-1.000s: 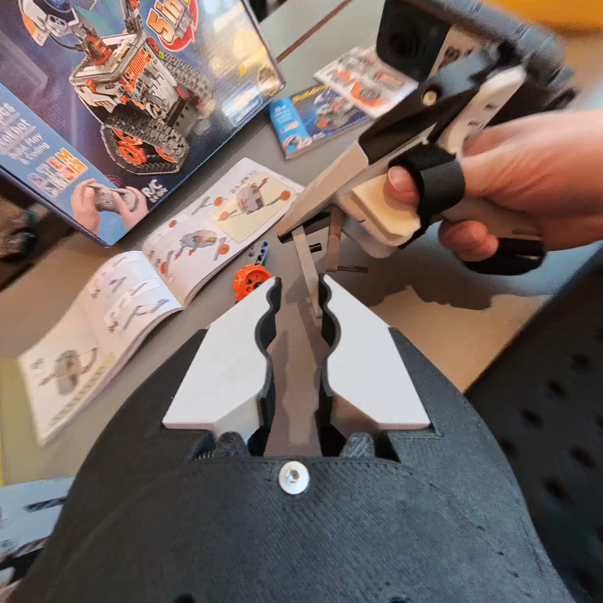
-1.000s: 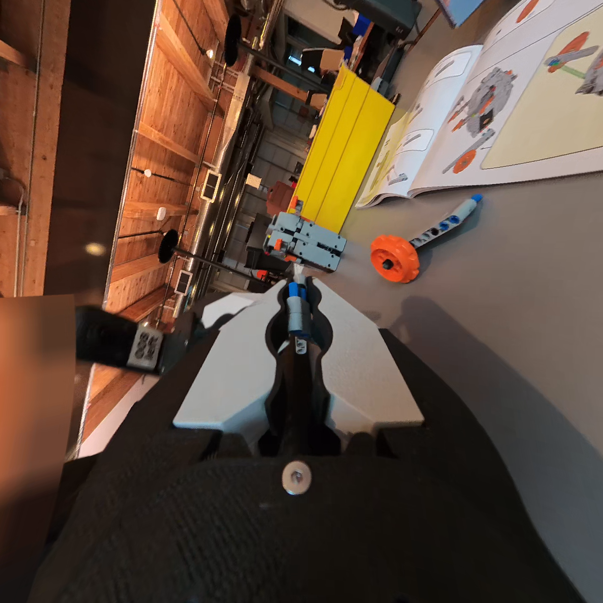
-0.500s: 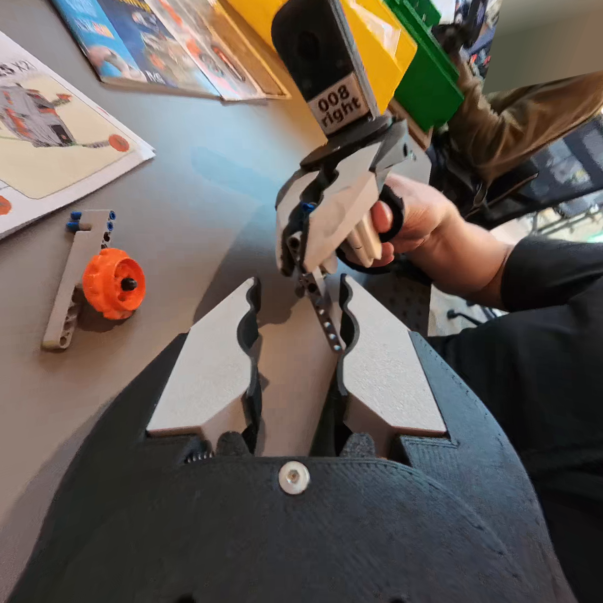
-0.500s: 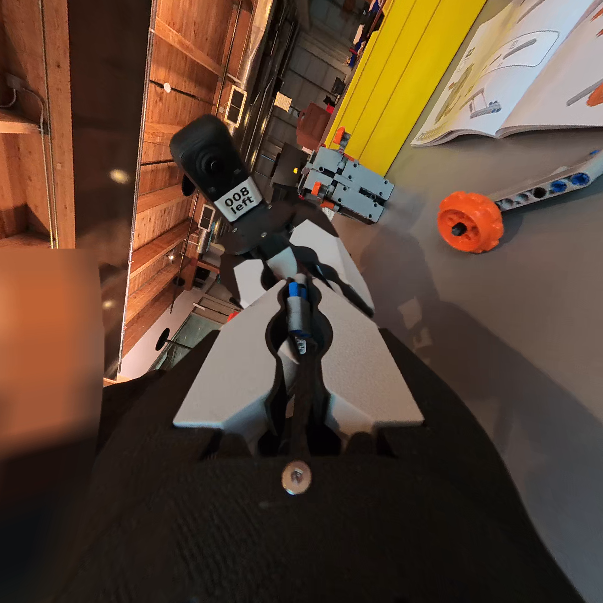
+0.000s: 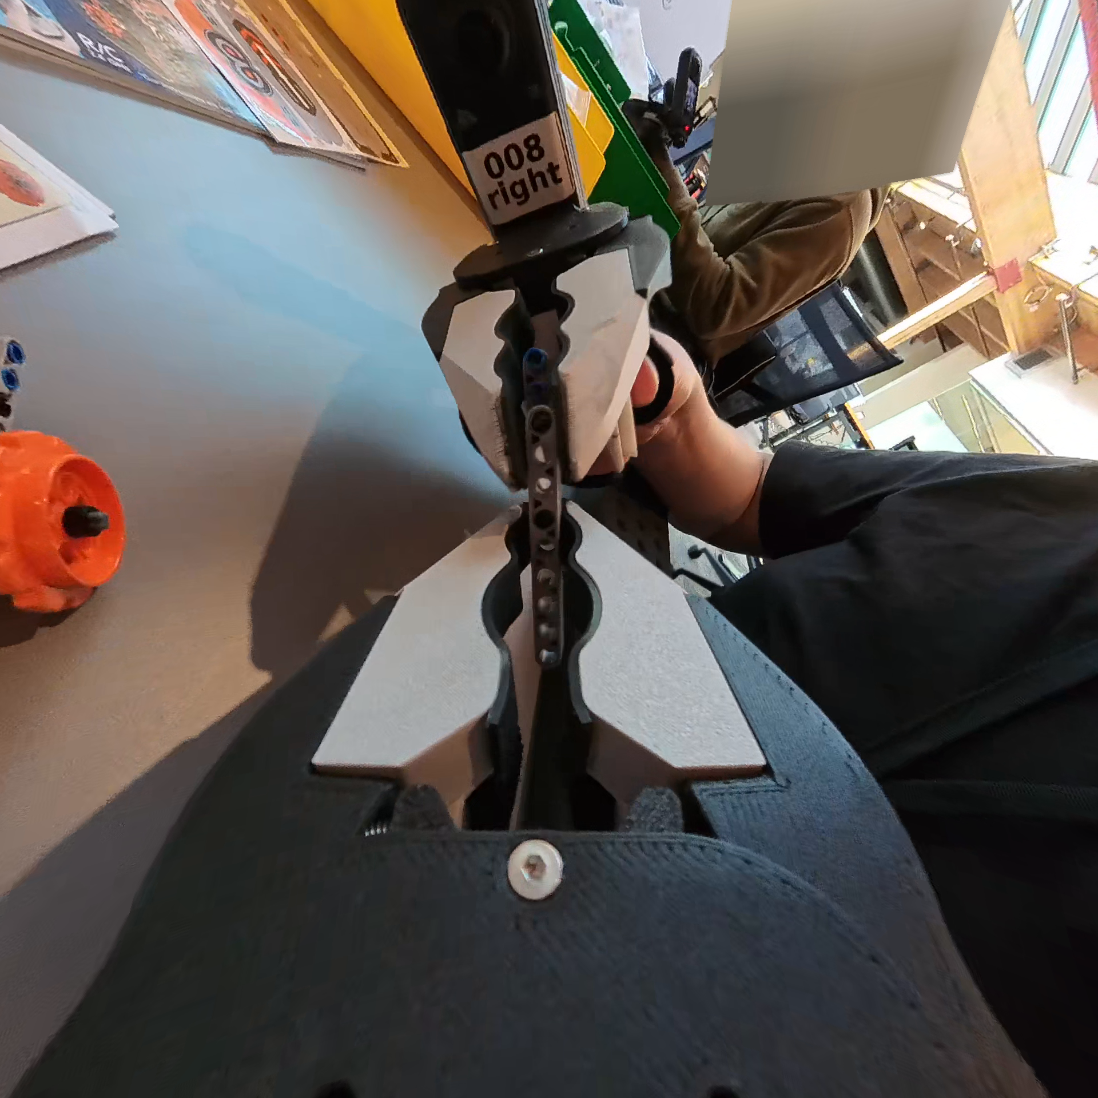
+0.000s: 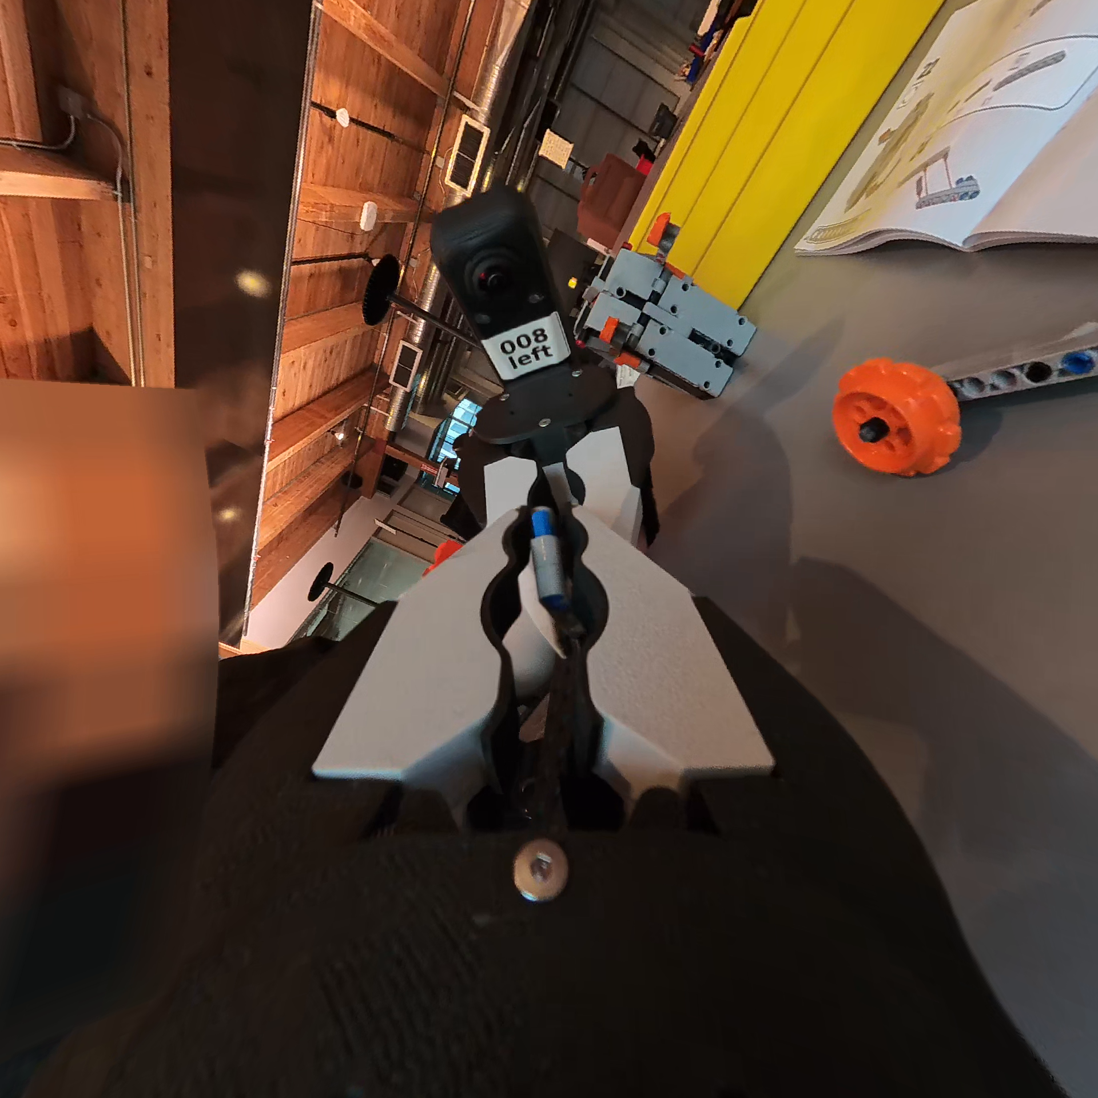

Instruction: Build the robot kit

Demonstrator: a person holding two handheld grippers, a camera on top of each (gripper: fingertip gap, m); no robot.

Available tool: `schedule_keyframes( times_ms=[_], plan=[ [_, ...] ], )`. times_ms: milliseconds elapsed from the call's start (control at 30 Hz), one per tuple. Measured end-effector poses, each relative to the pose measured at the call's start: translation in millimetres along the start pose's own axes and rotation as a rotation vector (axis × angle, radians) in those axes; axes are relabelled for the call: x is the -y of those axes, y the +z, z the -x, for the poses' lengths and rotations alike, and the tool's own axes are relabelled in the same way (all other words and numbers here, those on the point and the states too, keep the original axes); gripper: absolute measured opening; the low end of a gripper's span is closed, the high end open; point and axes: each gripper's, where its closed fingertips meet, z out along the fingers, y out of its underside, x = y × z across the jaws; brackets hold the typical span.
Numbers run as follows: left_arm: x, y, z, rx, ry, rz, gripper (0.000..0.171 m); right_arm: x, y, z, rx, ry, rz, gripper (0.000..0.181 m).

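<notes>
A grey perforated toy beam (image 5: 543, 570) with a blue pin at its far end is held between my two grippers, which face each other tip to tip just above the grey table. My left gripper (image 5: 543, 511) is shut on the beam's near end. My right gripper (image 6: 543, 523) is shut on the other end, where the beam (image 6: 543, 564) shows edge-on with blue pins. In the left wrist view the right gripper (image 5: 538, 475) points at me, with a hand (image 5: 683, 439) on its handle. In the right wrist view the left gripper (image 6: 555, 481) stands right behind my fingertips.
An orange wheel (image 6: 897, 416) on a second grey beam (image 6: 1022, 371) lies on the table; the wheel (image 5: 56, 523) also shows at the left wrist view's left edge. A grey block assembly (image 6: 665, 333), an open booklet (image 6: 980, 148) and a yellow bin (image 6: 772, 119) stand beyond. There is about 5 cm between the tips of the two grippers. Left tips and right tips are each some 25 cm from the grey block assembly (image 6: 665, 333).
The left gripper has swung round to face the right one and shut on the free end of the beam. The right gripper has kept hold of its end.
</notes>
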Motion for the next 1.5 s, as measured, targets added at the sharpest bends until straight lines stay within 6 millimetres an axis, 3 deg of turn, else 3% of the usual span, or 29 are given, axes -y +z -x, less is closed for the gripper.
schedule_keyframes(
  times_ms=[167,467,667,800,1033,1100,1167,1267,1367,1433,1500],
  plan=[
    [4,-5,0,0.013,0.004,-0.041,0.005,3,0,3,0.03,-0.016,-0.012,0.012],
    [1,-13,12,0.068,-0.075,-0.042,0.006,4,1,-14,-0.038,-0.025,-0.021,0.016],
    [-1,-29,19,0.185,-0.108,0.019,0.006,10,0,-22,-0.048,-0.012,-0.042,0.019],
    [0,-37,17,0.219,-0.135,0.043,0.006,17,-1,-9,-0.018,-0.083,-0.084,0.031],
    [1,-39,-5,0.198,-0.109,0.108,0.005,30,-8,10,-0.014,-0.215,-0.154,0.044],
    [-3,-43,-8,0.224,-0.095,0.174,0.006,34,-13,33,-0.002,-0.409,-0.123,0.044],
    [-6,-47,-15,0.238,-0.086,0.243,0.006,17,-13,53,-0.051,-0.781,0.047,0.051],
    [-8,-53,-29,0.258,-0.058,0.341,0.006,-1,-10,58,-0.261,-1.385,0.265,0.053],
    [-12,-56,-41,0.279,-0.038,0.45,0.005,-5,-1,59,-0.434,-1.863,0.433,0.058],
    [-16,-59,-47,0.3,-0.034,0.522,0.006,-14,9,57,-0.437,-1.981,0.544,0.063],
    [-16,-62,-50,0.334,-0.025,0.577,0.006,-27,15,55,-0.356,-1.904,0.637,0.058]
  ],
)
